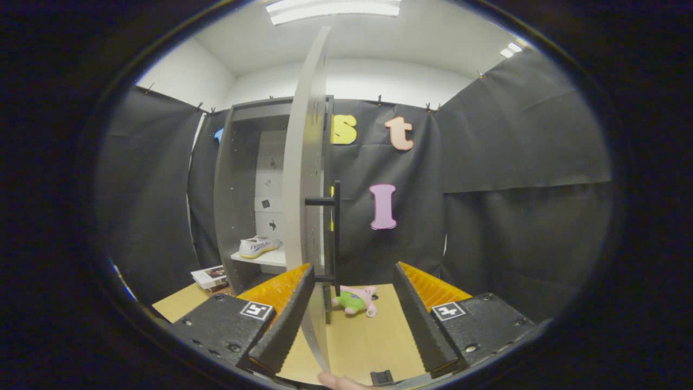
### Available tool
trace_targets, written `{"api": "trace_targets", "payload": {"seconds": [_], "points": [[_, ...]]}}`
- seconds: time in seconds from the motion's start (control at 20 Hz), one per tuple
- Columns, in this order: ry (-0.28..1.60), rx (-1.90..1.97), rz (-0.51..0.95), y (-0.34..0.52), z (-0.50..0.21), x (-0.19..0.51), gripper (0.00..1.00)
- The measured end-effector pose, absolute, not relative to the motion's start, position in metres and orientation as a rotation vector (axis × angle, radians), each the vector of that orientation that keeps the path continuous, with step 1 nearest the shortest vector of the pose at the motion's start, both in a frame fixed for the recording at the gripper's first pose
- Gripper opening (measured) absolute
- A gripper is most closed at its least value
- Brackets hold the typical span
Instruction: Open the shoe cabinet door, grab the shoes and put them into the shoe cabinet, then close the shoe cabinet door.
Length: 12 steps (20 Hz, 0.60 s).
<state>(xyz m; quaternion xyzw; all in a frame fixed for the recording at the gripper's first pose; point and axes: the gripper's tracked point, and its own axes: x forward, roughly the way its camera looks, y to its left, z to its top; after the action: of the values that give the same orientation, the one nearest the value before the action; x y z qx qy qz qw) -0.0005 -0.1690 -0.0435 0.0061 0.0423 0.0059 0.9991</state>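
The grey shoe cabinet [238, 179] stands ahead and to the left, its door [306, 179] swung wide open and seen edge-on. A black bar handle [335, 233] sticks out of the door's right face. A white shoe [259, 246] lies on the cabinet's white shelf [270, 259]. My gripper [353, 311] is open, its two black and orange fingers spread. The door's lower edge runs down between them, close against the left finger [287, 319]. The right finger [419, 314] stands well apart from the door. Neither finger presses on anything.
A small pink and green plush toy [356, 299] lies on the wooden floor [368, 341] just beyond the fingers. A stack of booklets [210, 277] sits on the floor left of the cabinet. Black cloth walls close the booth to the right and left.
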Motion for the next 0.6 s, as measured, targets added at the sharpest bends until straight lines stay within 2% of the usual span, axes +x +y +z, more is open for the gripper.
{"api": "trace_targets", "payload": {"seconds": [0.05, 0.2, 0.35, 0.6], "points": [[0.079, 0.048, 0.029, -0.160, -0.045, -0.011, 0.96], [0.109, 0.094, 0.045, -0.134, -0.064, -0.031, 1.00], [0.116, 0.088, 0.049, -0.105, -0.085, -0.036, 1.00], [0.161, 0.145, 0.154, -0.036, -0.141, -0.029, 1.00]]}}
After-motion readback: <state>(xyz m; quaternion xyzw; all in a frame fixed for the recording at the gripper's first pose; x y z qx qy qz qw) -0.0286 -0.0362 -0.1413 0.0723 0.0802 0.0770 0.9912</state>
